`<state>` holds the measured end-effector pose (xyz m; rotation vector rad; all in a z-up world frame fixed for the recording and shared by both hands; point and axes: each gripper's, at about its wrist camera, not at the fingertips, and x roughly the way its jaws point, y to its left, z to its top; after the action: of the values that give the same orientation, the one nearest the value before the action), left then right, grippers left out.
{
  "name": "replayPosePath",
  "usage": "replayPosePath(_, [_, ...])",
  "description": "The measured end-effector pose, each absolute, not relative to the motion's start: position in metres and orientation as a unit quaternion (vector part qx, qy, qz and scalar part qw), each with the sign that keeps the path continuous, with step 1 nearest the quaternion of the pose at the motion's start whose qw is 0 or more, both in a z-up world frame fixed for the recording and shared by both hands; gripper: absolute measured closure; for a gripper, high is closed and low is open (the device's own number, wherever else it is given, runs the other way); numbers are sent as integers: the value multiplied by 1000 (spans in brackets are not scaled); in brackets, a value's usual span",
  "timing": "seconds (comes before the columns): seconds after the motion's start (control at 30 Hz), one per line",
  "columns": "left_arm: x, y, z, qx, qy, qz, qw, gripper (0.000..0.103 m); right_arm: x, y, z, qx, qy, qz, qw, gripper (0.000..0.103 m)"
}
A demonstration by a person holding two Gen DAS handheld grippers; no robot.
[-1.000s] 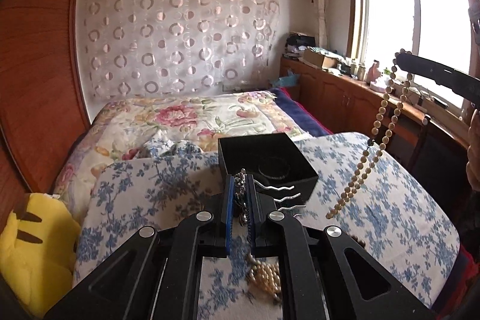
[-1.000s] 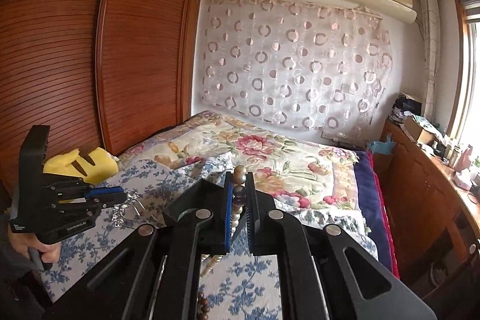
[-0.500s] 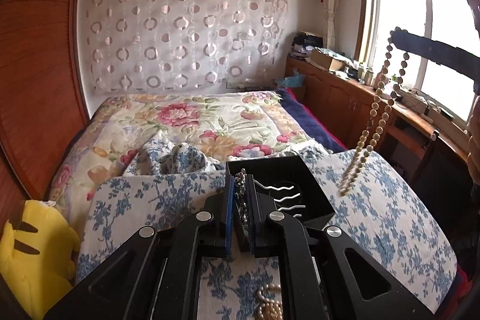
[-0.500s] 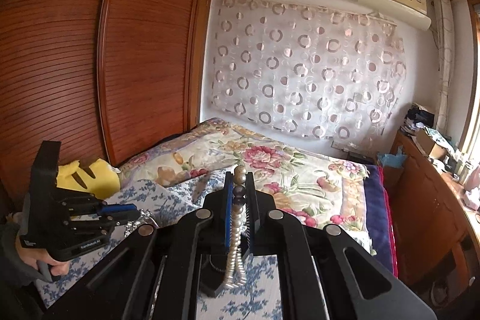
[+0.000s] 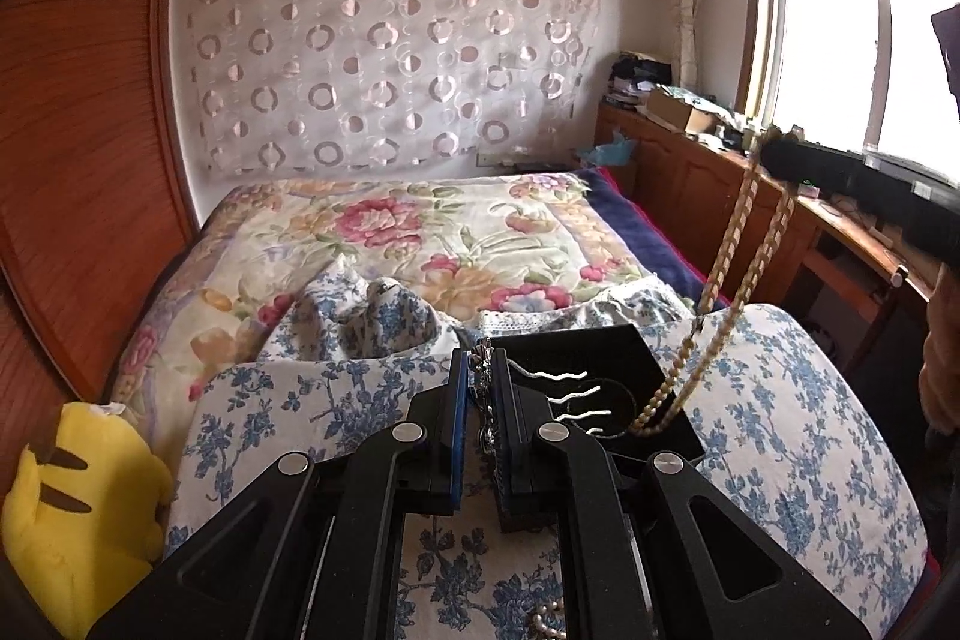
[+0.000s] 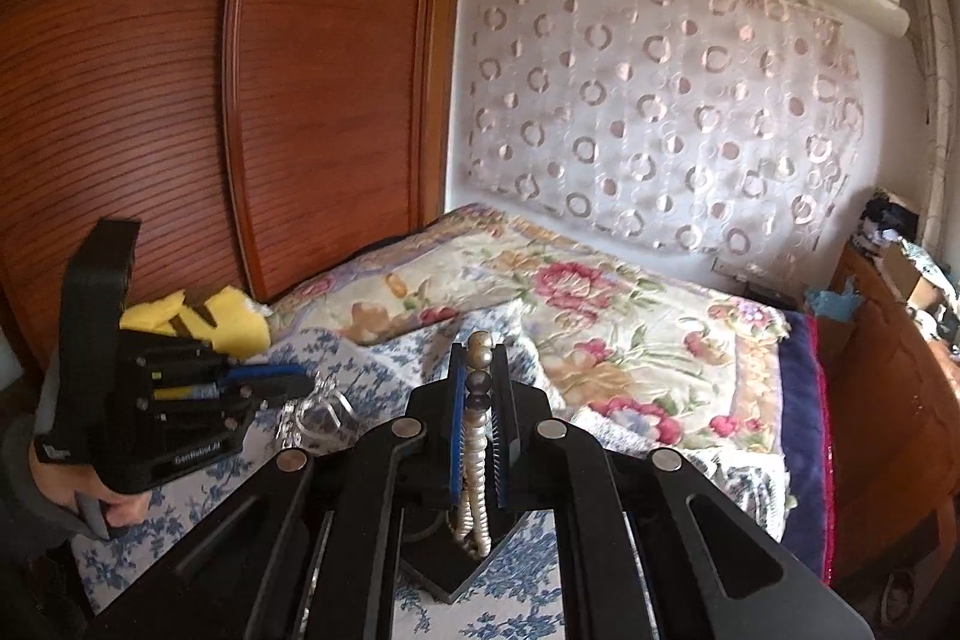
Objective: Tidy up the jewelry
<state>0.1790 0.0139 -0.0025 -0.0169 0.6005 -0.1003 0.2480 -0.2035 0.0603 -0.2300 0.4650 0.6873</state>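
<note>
Left tongs (image 5: 485, 382): pinching a silver chain (image 5: 480, 370), now at the box's near edge.
Right tongs (image 6: 479, 388): pinching beads (image 6: 474, 460), loop now dangling into the box (image 5: 600, 358), no longer beside it.
Meaning: both pieces look ready to drop in.

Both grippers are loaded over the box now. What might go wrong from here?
1. The bead strand hangs long from the right gripper; its lower loop sits near the black box edge and may land partly outside it.
2. The silver chain pinched in the left gripper hangs close to that strand; they could tangle.
3. Loose pearls on the floral cloth may get dragged.
</note>
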Motion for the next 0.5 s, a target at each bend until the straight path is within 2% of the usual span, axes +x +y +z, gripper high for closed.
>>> replayPosePath(0.37, [198,3,-14,-6,313,-43,949,96,268,-205,7,-75,295,360,882,93])
replayPosePath(0.43, [202,2,-16,-6,315,-44,948,96,270,-202,-1,-78,304,360,879,88])
replayPosePath(0.5, [207,-1,-17,-2,317,-44,947,96,271,-201,-6,-79,309,362,876,69])
